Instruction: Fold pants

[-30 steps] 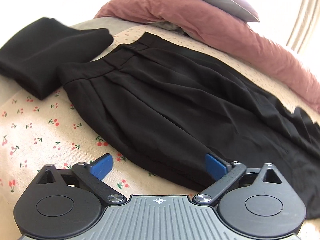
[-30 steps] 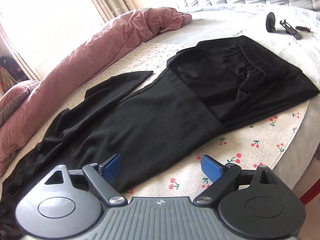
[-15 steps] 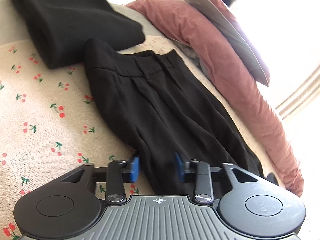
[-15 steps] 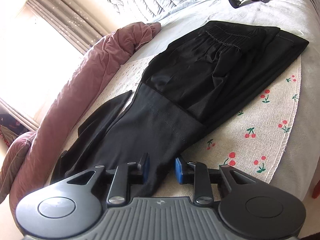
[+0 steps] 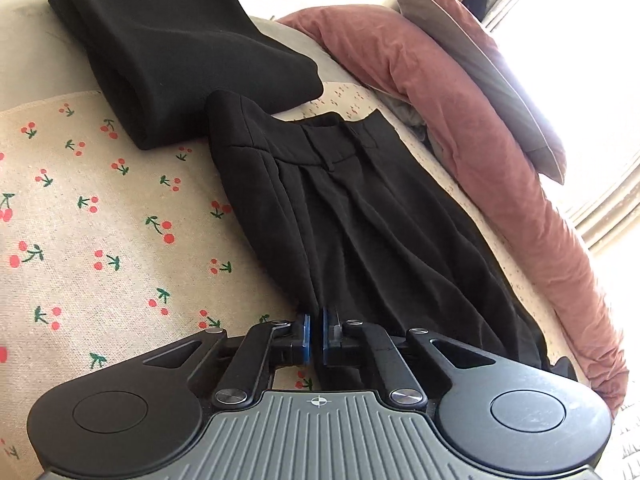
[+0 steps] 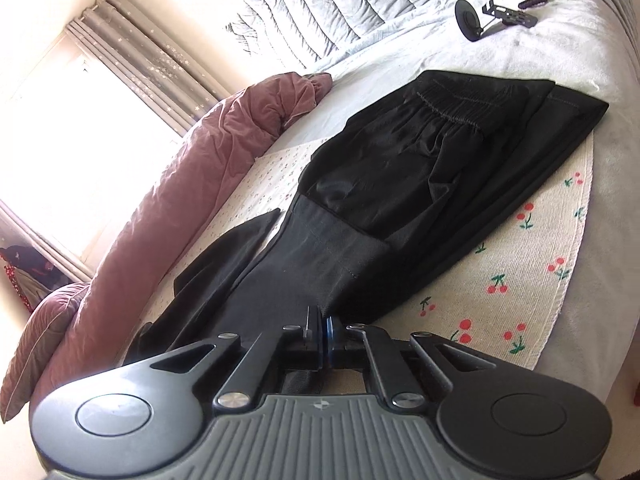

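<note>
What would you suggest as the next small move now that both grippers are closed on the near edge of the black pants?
Probably lift both together and carry that edge toward the far side. The left gripper and right gripper each pinch the black pants, which lie flat on the cherry-print cloth.

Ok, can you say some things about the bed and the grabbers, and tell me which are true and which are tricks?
1. The left gripper is shut on the edge of the black pants. True.
2. The right gripper is wide open above the pants. False: it is shut on the black cloth too.
3. The cloth under the pants has blue stars on it. False: it has red cherries.
4. A second dark folded garment lies beside the pants' waistband. True.
5. A pink quilt lies along the far side of the pants. True.
6. The pants are folded into a small square. False: they lie stretched out long.
</note>
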The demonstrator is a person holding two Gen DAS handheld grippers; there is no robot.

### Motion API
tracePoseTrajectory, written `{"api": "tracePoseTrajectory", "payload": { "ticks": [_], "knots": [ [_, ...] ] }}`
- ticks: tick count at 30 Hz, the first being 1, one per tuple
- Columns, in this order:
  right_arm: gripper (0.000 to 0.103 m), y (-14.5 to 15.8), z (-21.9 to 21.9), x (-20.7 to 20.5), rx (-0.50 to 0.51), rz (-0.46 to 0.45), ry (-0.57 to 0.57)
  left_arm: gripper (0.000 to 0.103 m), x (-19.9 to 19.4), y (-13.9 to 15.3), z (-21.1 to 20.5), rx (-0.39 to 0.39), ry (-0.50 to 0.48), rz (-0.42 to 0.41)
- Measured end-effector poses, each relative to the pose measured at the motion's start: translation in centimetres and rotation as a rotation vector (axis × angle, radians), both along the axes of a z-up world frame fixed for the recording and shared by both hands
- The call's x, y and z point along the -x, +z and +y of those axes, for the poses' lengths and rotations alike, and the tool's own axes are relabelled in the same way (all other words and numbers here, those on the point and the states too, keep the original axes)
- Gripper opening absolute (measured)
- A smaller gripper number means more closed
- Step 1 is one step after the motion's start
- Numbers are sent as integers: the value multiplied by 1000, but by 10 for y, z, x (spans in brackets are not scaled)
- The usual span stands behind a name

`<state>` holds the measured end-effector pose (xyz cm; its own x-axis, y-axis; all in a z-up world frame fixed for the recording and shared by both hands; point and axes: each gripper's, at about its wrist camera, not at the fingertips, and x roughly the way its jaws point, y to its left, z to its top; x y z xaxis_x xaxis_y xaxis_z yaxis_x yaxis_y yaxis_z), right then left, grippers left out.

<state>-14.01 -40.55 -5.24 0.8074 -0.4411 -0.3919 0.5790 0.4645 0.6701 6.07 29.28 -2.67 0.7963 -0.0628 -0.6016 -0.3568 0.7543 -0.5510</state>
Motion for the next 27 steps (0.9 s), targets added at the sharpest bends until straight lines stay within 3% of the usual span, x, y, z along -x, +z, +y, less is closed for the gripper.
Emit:
{"api": "tracePoseTrajectory", "payload": {
  "ticks": [4,10,18,19,20,21,22,23,24,27],
  "knots": [
    [3,6,-6,5,3,15,2,2,10,14,-5,-84,-18,19],
    [2,15,-3,11,34,96,-6,2,31,32,-9,-134,-41,31],
    [3,9,-7,2,73,275,-20,7,32,10,-21,-227,-117,172],
    [5,9,-6,-1,84,306,-24,11,31,12,-25,-261,-128,175],
    [16,11,-5,-2,100,330,-31,14,30,16,-30,-295,-135,179],
    [28,16,-2,0,122,346,-50,25,30,21,-36,-331,-137,192],
    [38,21,0,2,145,348,-66,53,31,25,-41,-361,-135,205],
    [57,28,1,5,168,334,-76,72,32,32,-47,-387,-137,207],
    [67,36,1,7,187,322,-81,87,35,39,-53,-405,-140,185],
    [69,62,-3,4,243,301,-75,88,40,59,-68,-490,-178,149]
  ]
}}
